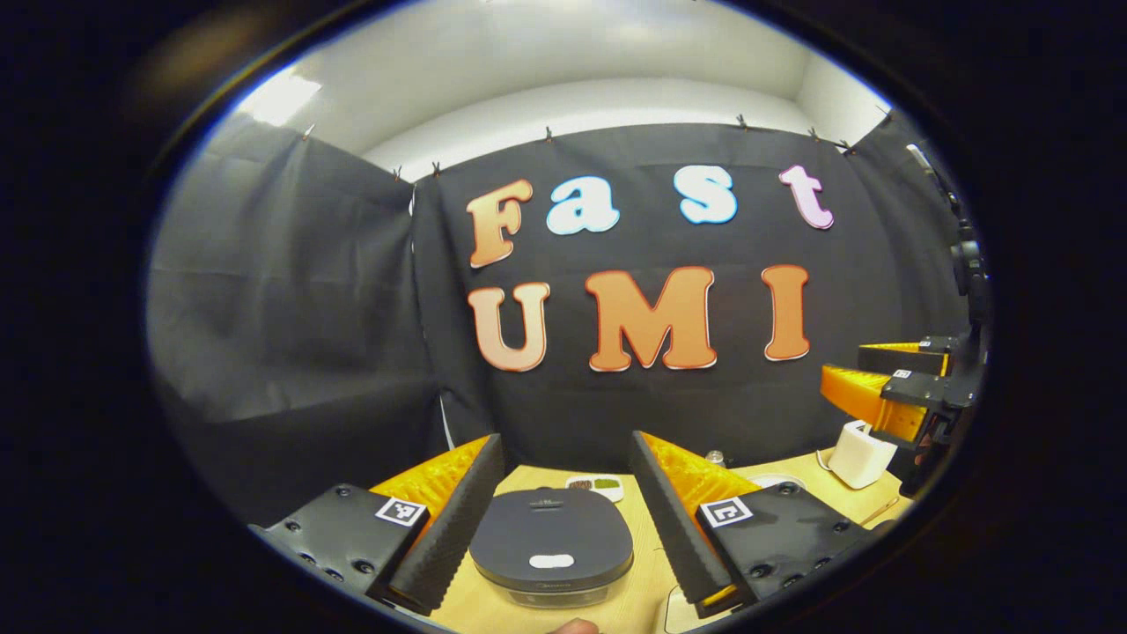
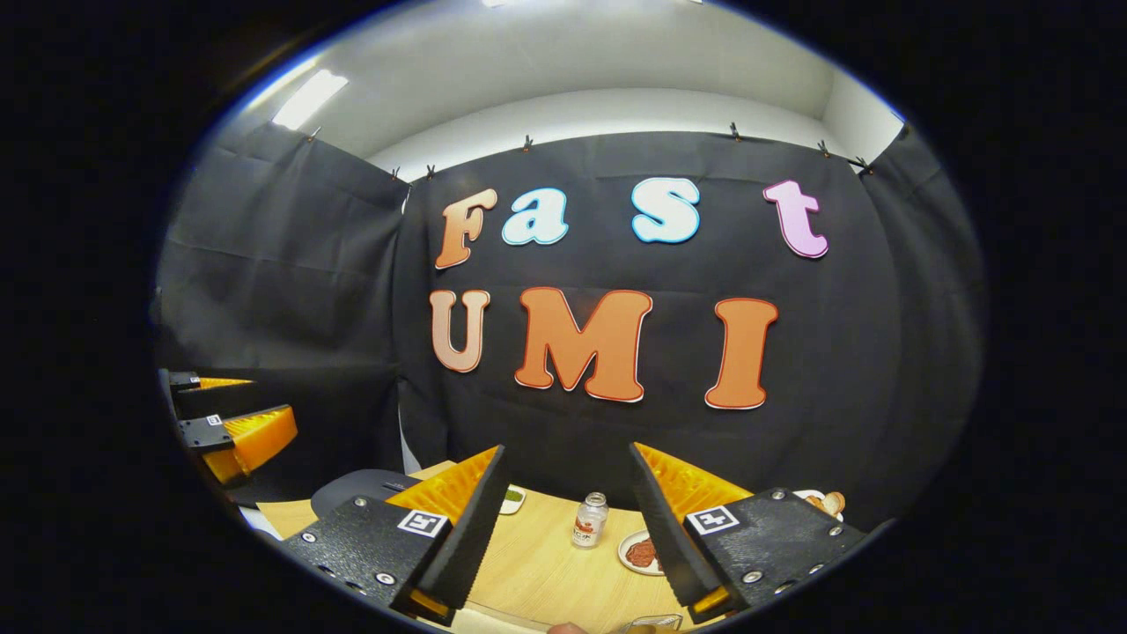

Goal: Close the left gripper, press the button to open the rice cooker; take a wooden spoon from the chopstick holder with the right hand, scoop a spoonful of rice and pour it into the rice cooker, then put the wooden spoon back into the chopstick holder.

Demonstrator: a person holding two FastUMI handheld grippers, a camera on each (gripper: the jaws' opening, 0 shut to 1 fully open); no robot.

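The dark grey rice cooker sits on the wooden table with its lid down, a pale oval button on the front of the lid. My left gripper hangs open above and just in front of it, nothing between its fingers. In the right gripper view, my right gripper is also open and holds nothing, and an edge of the cooker shows at the lower left. A white holder stands at the table's right side, below the right gripper. The left gripper appears at the far left.
A small dish with green and brown fillings lies behind the cooker. A little bottle and a plate of reddish food sit ahead of my right gripper. Wooden-looking pieces show at the right edge. The black cloth wall closes the back.
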